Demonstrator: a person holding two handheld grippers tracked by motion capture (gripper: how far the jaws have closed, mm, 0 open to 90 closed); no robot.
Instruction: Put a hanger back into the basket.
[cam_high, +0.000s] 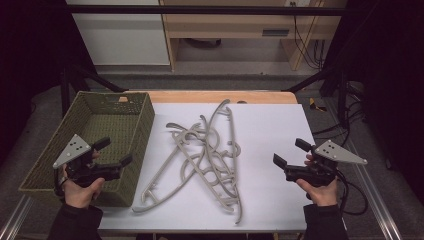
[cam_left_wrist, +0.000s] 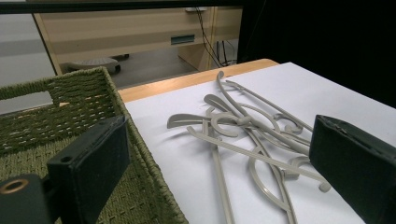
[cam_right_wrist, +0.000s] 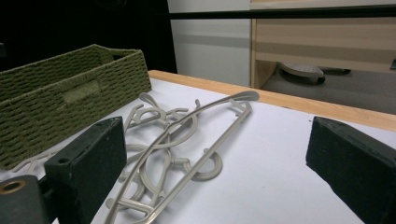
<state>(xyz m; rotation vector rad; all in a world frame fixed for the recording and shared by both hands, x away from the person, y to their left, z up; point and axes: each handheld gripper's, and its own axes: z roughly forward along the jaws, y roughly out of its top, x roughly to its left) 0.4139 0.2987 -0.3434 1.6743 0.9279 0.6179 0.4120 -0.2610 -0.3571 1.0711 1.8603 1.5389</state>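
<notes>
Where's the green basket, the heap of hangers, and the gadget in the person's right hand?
green basket (cam_high: 146, 116): high view, right wall.
heap of hangers (cam_high: 207, 152): high view, tangled middle.
right gripper (cam_high: 291, 153): high view, between its open jaws.

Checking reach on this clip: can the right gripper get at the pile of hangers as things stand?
Probably yes: the right gripper is open, facing the hangers across bare white tabletop, with nothing between.

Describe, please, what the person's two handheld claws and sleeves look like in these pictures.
Both the left claw and the right claw are black pistol-shaped tools, each with two flat, blocky black jaws. Each carries a grey three-cornered plate on top, dotted with small holes. A black cable trails from the right claw and loops beside the table. The person wears dark long sleeves that reach the wrists.
</notes>
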